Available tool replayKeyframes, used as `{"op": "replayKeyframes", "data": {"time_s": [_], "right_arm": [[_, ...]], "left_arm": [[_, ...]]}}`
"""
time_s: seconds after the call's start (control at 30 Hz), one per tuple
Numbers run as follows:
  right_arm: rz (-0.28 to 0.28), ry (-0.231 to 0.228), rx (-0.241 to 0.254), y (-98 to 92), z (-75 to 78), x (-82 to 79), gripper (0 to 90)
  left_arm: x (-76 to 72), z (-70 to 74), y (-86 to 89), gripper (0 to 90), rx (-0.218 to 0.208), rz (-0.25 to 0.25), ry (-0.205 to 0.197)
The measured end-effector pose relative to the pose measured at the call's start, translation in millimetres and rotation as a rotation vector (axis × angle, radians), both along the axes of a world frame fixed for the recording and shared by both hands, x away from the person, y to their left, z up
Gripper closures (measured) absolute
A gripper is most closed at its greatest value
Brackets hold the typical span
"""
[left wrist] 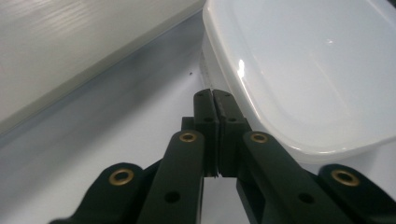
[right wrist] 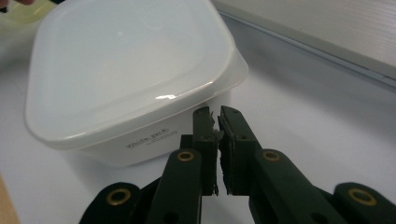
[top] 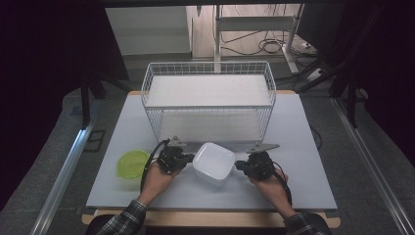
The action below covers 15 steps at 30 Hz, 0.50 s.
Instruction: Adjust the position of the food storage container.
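Box (top: 214, 163), white and lidded, sits on the table (top: 293, 147) between your two grippers, just in front of the wire basket (top: 209, 100). It lies turned, so a corner points toward you and its flanks face the fingers. Your left gripper (top: 182, 157) stands at its left flank; in the left gripper view the box (left wrist: 299, 70) lies ahead and to the right of the closed fingers (left wrist: 205, 107), whose tips sit at or very near the wall under the lid's rim; actual contact cannot be told. Your right gripper (top: 243, 165) stands at the right flank; in the right gripper view the box (right wrist: 126, 74) lies ahead and to the left, with the fingers (right wrist: 231, 128) shut on nothing, just beside the wall near a corner. Both hands appear about equally near. Neither gripper holds the box, so judge the coming move as a squeeze or push from both sides. A green lid (top: 132, 163) lies apart to the left.
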State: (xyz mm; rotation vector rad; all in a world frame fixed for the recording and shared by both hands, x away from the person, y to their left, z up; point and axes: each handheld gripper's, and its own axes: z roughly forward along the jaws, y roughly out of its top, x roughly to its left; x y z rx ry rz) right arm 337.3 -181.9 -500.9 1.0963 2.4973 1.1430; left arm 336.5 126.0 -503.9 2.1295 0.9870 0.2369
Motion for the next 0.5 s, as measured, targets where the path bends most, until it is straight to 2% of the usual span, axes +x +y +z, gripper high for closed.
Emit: {"op": "replayKeyframes", "data": {"time_s": [0.27, 0.3, 0.37, 0.4, 0.5], "right_arm": [[-0.013, -0.007, -0.003, 2.1, -1.7, 11.6, 84.2], [-0.017, -0.009, -0.002, 4.4, -1.7, 13.7, 84.2], [-0.014, -0.011, -0.003, 5.0, -1.8, 14.9, 84.2], [-0.01, -0.015, -0.007, 7.1, -2.2, 16.6, 84.2], [-0.011, -0.021, -0.017, 8.5, -2.9, 17.5, 83.9]], "left_arm": [[-20.1, -0.6, 3.7, 88.2, -0.039, -0.02, 0.039], [-23.9, -2.3, 2.7, 87.0, -0.032, -0.031, 0.055], [-25.5, -3.4, 1.3, 86.4, -0.028, -0.041, 0.063], [-28.3, -4.7, -2.7, 85.7, -0.003, -0.049, 0.058], [-28.7, -3.6, -4.0, 85.4, 0.012, -0.05, 0.043]]}}
